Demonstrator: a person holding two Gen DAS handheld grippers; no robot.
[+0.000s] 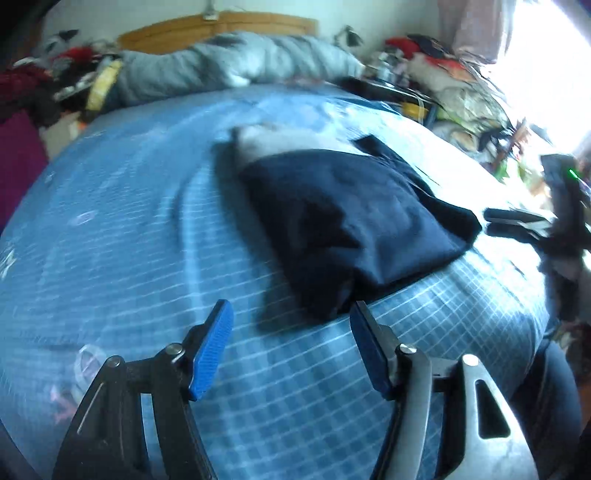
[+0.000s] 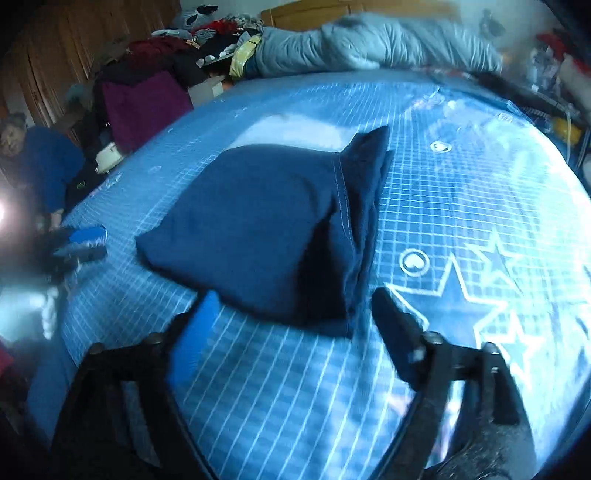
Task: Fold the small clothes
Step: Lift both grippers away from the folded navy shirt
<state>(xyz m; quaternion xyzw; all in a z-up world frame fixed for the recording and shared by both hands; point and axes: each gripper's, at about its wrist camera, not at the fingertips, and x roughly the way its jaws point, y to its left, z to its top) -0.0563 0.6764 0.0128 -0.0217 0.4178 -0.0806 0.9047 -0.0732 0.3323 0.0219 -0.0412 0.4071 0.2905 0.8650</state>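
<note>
A folded navy garment (image 1: 354, 218) (image 2: 266, 221) lies in the middle of the blue checked bedsheet (image 1: 129, 221) (image 2: 461, 192). A pale grey cloth (image 1: 269, 142) shows at its far edge. My left gripper (image 1: 291, 306) is open just short of the garment's near corner, blue pads (image 1: 212, 347) apart and holding nothing. It also shows from the side as the left gripper (image 2: 83, 242) at the bed's left edge. My right gripper (image 2: 293, 297) is open at the garment's near edge, holding nothing. In the left wrist view the right gripper (image 1: 515, 221) sits beside the garment's right corner. Both views are blurred.
A rolled grey duvet (image 1: 229, 70) (image 2: 369, 48) lies along the wooden headboard (image 1: 221, 27). Heaps of clothes (image 1: 443, 74) (image 2: 155, 55) crowd both sides of the bed. A person in blue (image 2: 44, 162) is at the left bedside. Star prints (image 2: 461, 295) mark the sheet.
</note>
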